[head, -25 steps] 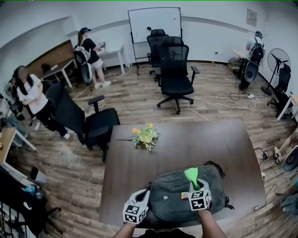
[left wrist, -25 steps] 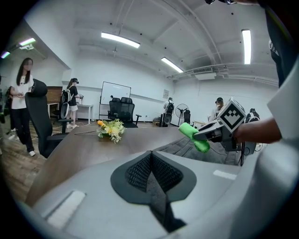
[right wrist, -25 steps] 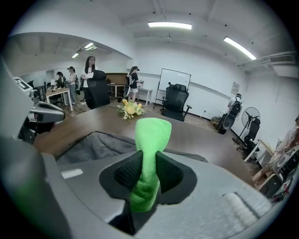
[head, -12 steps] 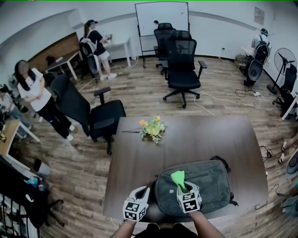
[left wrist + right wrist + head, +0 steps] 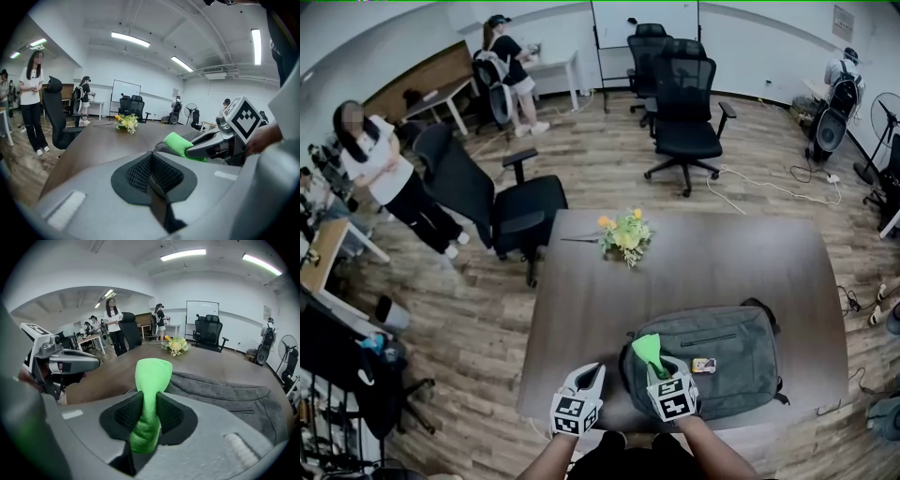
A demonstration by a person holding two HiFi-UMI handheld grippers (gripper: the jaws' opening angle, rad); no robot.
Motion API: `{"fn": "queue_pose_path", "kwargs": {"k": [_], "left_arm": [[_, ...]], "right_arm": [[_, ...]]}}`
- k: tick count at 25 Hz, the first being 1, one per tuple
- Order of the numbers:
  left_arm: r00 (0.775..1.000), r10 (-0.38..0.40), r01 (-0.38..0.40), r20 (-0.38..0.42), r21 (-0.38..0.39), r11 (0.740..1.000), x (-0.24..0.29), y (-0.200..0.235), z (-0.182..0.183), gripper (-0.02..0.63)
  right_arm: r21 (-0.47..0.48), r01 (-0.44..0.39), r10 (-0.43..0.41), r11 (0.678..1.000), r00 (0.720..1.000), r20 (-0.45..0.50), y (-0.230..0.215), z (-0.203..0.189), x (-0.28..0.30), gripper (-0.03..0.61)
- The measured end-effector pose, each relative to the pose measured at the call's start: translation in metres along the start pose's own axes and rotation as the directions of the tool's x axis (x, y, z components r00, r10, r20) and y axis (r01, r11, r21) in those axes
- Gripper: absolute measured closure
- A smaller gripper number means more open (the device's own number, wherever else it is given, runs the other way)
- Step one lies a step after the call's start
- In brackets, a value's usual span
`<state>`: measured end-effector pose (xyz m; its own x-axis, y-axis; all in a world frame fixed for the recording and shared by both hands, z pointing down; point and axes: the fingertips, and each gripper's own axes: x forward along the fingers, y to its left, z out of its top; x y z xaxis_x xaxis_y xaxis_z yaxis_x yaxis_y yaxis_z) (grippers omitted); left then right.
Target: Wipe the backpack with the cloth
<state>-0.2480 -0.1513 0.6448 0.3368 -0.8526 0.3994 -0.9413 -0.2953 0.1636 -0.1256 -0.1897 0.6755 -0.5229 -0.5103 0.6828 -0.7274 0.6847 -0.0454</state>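
A grey backpack (image 5: 727,361) lies flat on the dark wooden table (image 5: 581,309), near its front edge. My right gripper (image 5: 656,370) is shut on a bright green cloth (image 5: 648,349), which sticks up over the backpack's left end. In the right gripper view the cloth (image 5: 151,378) is pinched between the jaws of that gripper (image 5: 147,416), with the backpack (image 5: 225,390) just beyond. My left gripper (image 5: 590,375) hovers left of the backpack over the table's front edge, shut with nothing in it (image 5: 152,171). In the left gripper view the cloth (image 5: 177,143) shows to the right.
A small bunch of yellow flowers (image 5: 625,234) lies at the table's far side. A black office chair (image 5: 511,211) stands at the table's far left corner, with more chairs (image 5: 689,131) behind. A person (image 5: 389,183) stands on the floor to the left.
My right gripper has carried the green cloth leftward across the backpack, from its middle to its left end. The left gripper has stayed beside the backpack.
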Motion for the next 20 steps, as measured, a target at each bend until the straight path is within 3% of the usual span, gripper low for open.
{"fn": "queue_pose_path", "kwargs": {"k": [8,20], "left_arm": [[1.000,0.003,-0.003,-0.010,-0.009,1.000,-0.002,0.004,-0.007,0.595],[0.998,-0.064,0.065,-0.015,0.015,0.998,0.006,-0.020,-0.008,0.595]], "right_arm": [[-0.001,-0.032,0.032,0.999,0.998,-0.058,0.017,-0.019,0.016,0.489],[0.031,0.063,-0.058,0.998,0.987,-0.150,-0.024,-0.054,0.009,0.488]]}}
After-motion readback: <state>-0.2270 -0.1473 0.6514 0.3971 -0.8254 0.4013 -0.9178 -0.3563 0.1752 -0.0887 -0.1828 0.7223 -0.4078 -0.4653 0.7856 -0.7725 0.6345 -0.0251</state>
